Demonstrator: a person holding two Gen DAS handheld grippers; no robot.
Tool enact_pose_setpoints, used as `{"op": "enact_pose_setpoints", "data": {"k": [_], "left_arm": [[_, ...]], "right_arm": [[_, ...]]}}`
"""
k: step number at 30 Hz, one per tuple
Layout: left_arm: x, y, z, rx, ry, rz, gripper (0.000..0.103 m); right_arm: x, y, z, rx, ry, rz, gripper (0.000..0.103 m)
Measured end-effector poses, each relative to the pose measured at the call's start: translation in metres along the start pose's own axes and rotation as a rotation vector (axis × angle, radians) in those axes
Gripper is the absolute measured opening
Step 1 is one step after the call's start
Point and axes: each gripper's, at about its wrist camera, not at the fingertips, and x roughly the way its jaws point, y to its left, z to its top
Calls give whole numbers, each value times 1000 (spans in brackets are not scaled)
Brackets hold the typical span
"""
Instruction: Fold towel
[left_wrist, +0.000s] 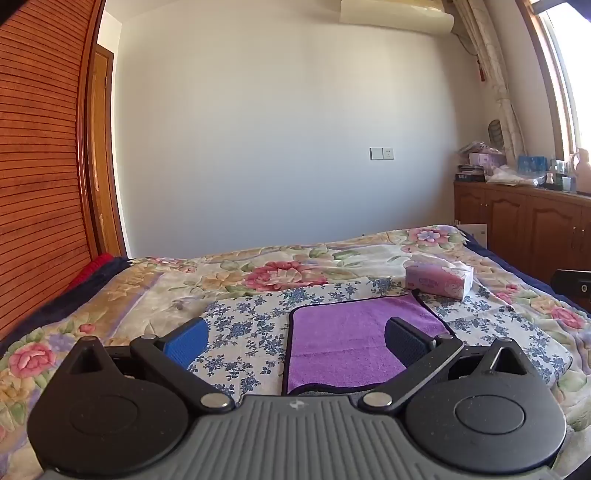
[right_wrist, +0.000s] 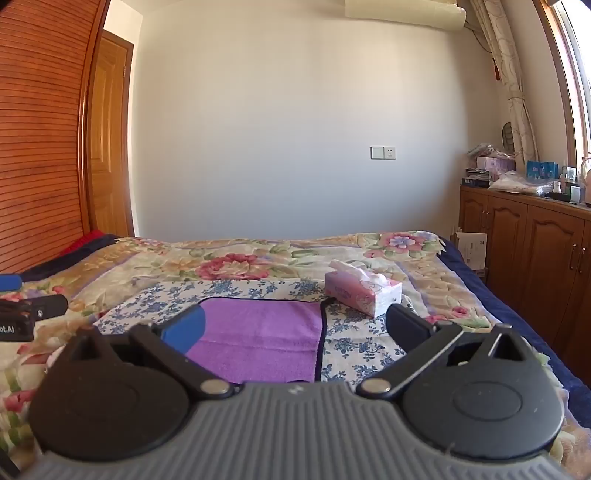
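The purple towel (left_wrist: 354, 343) lies flat just ahead of both wide-open, empty grippers (left_wrist: 295, 343) (right_wrist: 291, 328).

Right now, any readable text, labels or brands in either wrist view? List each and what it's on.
"ot.AI", partly cut off: white letters on the black body of the left gripper, at the right wrist view's left edge.
Purple print on the pink and white tissue box: too blurred to read.
Small emblem on the grey ribbed gripper housing: a symbol, no letters.
Boxes on the wooden cabinet: too small to read.
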Motion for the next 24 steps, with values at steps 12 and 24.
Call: {"op": "enact_pose_setpoints", "data": {"k": [12,24], "left_arm": [[0,0,0,11,-8,7,103],[-2,3,1,17,-12,6,103]], "right_arm": [[1,0,1,-4,-1,2,103],[-1,4,0,-13,-5,2,103]]}}
